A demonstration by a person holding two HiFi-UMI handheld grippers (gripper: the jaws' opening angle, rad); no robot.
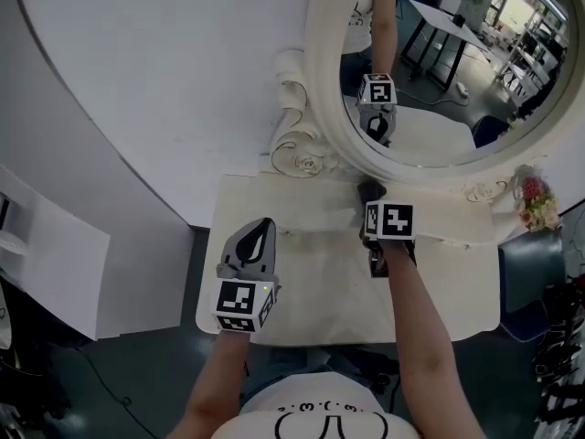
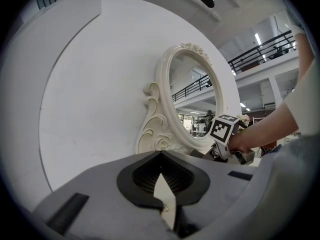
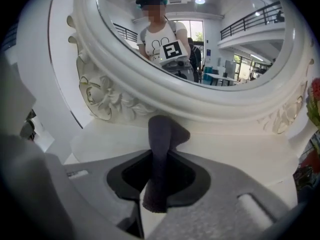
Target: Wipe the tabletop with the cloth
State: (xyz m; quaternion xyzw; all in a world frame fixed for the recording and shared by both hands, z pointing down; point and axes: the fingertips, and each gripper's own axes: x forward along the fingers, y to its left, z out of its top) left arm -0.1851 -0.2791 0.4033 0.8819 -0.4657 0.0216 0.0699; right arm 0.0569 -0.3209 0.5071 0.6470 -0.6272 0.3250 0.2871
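Wiping looks under way; the right gripper [image 3: 152, 183] is clamped on the dark cloth [image 3: 163, 133] at the tabletop's [image 1: 320, 286] twelve o'clock, below the mirror [image 1: 322, 108]; the left gripper [image 2: 161, 173], jaws together and empty, hovers at eight o'clock; next, probably drag the cloth toward six.

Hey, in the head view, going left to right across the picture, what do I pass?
Left tool → carved scroll of the mirror frame → right tool holding the cloth → flowers.
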